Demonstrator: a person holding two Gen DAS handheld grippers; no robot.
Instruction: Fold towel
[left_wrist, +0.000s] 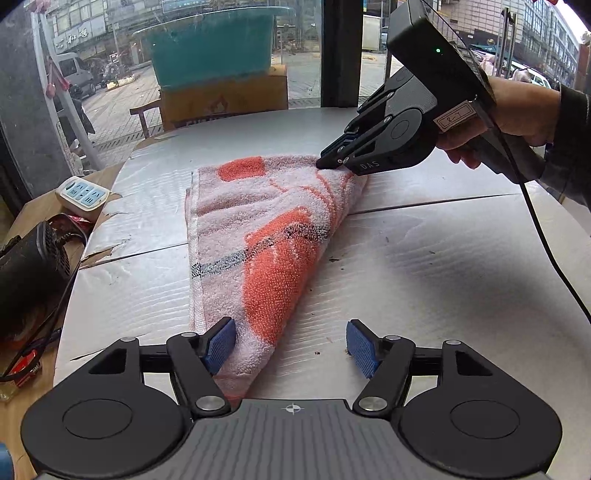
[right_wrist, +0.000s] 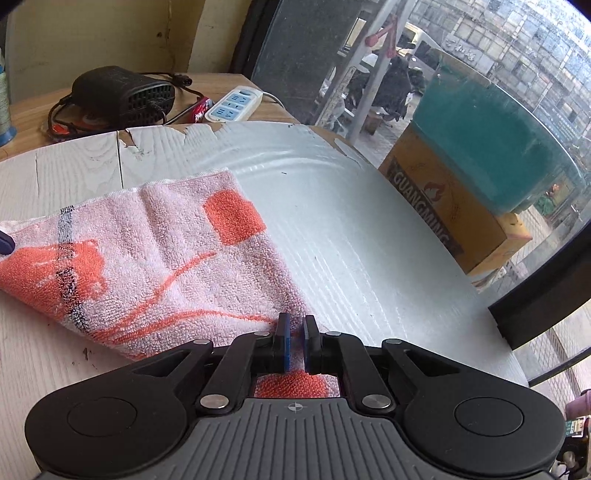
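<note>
pink towel (left_wrist: 258, 229) w/ orange patches, dark stripe; blue fingers (left_wrist: 221, 345).

The towel (left_wrist: 258, 236) lay on the table (left_wrist: 424, 266), with the left gripper (left_wrist: 291, 345) at its near corner, one pad on the cloth and the other out on bare table. The right gripper (left_wrist: 332, 160) stood at the towel's far corner. In the left wrist view a power strip (left_wrist: 83, 192) and a charger (left_wrist: 33, 258) lay left of the towel, and a box (left_wrist: 225, 99) with a tub (left_wrist: 210, 51) on it stood behind the table.
</note>
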